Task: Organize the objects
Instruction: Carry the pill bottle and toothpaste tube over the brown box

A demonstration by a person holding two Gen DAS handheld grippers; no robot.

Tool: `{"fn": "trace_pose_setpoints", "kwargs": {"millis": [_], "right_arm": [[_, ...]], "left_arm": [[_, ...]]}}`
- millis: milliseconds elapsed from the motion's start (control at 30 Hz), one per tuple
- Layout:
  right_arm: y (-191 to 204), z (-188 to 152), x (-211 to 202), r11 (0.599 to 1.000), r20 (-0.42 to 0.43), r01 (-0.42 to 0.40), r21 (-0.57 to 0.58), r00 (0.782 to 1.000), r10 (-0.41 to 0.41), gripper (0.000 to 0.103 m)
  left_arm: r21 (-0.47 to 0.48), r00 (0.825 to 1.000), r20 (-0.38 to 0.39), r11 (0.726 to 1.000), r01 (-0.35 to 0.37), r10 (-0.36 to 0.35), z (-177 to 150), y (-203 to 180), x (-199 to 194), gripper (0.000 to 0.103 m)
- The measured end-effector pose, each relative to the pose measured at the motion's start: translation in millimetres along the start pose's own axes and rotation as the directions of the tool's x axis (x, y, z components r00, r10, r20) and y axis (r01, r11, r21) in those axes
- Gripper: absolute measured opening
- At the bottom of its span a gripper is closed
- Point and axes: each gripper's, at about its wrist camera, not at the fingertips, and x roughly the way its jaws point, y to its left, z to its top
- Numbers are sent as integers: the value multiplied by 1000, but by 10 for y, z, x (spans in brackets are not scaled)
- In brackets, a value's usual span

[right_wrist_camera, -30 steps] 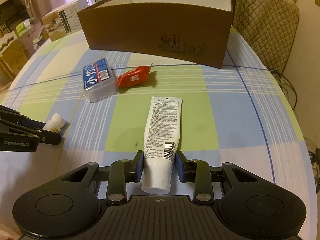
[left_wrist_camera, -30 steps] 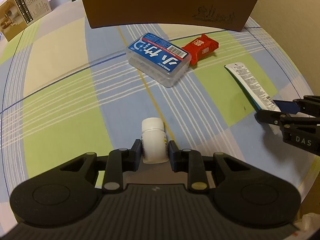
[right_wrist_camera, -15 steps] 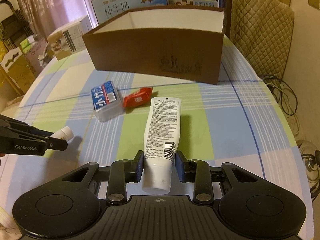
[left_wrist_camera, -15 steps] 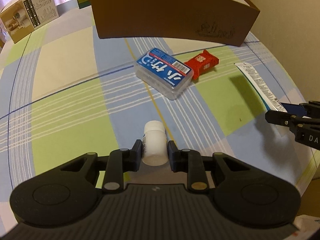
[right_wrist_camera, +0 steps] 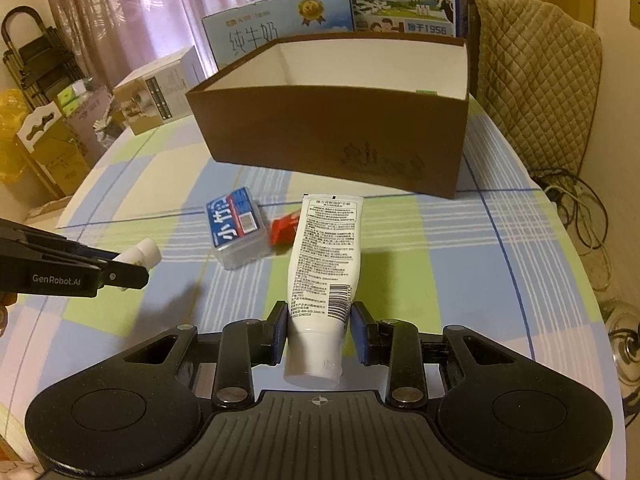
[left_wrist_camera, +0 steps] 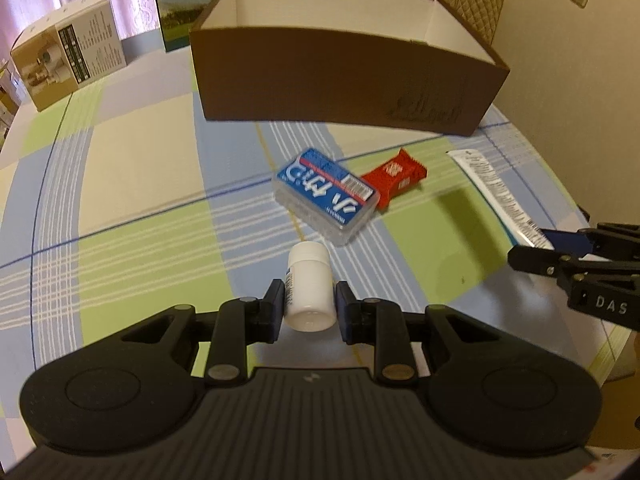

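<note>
Round table w/ a checked blue-green cloth, curtains and milk cartons behind, a padded chair at 1 o'clock in the right wrist view. An open brown box sits at 12 o'clock, its inside white and apparently empty.

Left gripper is clamped narrow on a small white bottle, cap pointing away, held off the cloth. Right gripper grips a white tube near its cap end, the flat end sticking out toward the box; its shadow falls on the cloth below, so it hangs clear.

Left on the table: a clear case w/ blue label at approx 12 o'clock from the left gripper, and a red snack packet touching its right side, both between the grippers and the box.

Judgement: both items are mid-carry to the box. To do it well, get both high enough to clear the front wall before going fwd, esp. the tube's long free end, which could catch the rim. Keep the grippers apart, go to separate sides of the box, and let go only once low inside.
</note>
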Motion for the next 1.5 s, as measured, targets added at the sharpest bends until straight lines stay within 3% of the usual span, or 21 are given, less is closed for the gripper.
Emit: {"fn": "trace_pose_setpoints", "kwargs": {"millis": [433,933,1200,1500], "right_arm": [[-31,506,-71,998,77,-56,-30,995,58,30],[-314,1532,170,996,161,-81,-34,983,86,30],[-566,1994,521,996,147,-88,23,986,84,30],[-770,2219,1053,996,71,-66,55,996,62,30]], "left_arm": [[0,994,109,1000,5,-5,456,31,-211,23],[34,977,215,999,-13,5,1451,16,-48,23],[56,972,233,998,-27,13,1978,3,230,23],[69,980,190,996,-63,49,2355,118,684,23]]}}
